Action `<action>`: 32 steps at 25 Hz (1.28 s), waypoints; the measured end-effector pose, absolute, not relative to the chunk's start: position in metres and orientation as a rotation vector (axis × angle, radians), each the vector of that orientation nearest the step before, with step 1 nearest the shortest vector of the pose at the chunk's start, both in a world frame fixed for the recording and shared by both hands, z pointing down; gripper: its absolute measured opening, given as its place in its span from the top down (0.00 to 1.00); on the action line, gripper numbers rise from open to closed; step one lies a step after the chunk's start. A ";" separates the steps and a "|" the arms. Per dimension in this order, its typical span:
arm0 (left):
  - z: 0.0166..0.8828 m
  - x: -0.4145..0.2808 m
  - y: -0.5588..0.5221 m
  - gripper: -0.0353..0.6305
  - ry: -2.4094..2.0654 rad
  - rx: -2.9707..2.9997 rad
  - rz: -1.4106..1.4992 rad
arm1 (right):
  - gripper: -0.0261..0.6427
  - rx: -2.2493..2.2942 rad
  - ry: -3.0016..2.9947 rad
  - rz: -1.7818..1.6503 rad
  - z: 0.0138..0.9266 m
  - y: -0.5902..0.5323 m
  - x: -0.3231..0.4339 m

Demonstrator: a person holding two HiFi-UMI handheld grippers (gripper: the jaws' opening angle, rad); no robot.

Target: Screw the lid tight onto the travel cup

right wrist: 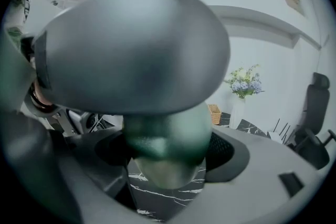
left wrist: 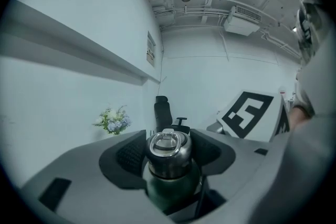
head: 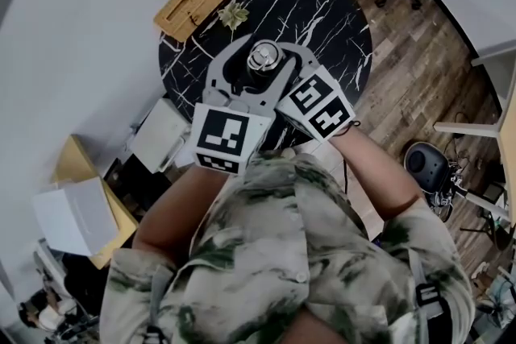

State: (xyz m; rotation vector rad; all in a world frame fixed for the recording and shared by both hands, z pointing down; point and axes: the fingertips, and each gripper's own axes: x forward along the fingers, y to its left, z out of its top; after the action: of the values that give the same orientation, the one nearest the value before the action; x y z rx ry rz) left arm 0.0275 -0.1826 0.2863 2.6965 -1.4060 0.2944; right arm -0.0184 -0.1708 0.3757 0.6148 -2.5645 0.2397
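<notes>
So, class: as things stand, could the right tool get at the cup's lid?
Probably not. The left tool is closed around the lid, and its grey body fills the space above the right tool. The right tool sits lower, apparently clamped on the green cup.
</notes>
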 end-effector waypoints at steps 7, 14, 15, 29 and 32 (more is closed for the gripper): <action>0.282 0.027 -0.184 0.54 -1.265 2.796 0.270 | 0.37 0.585 -2.591 0.215 0.371 -0.174 -0.021; 0.282 0.030 -0.180 0.54 -1.058 2.898 0.267 | 0.37 0.534 -2.612 0.197 0.371 -0.172 -0.022; 0.283 0.030 -0.179 0.54 -1.028 2.909 0.272 | 0.37 0.527 -2.614 0.194 0.372 -0.172 -0.023; 0.311 0.028 -0.179 0.53 -0.611 2.976 0.330 | 0.37 0.386 -2.637 0.154 0.398 -0.176 -0.029; 0.321 0.025 -0.182 0.53 -0.548 2.976 0.357 | 0.37 0.359 -2.639 0.134 0.408 -0.180 -0.031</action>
State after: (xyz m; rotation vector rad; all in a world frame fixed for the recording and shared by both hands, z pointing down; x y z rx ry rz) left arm 0.0249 -0.1824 0.3215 2.9759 -0.5476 0.3568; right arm -0.0310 -0.1798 0.4085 0.3594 -2.6395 0.1340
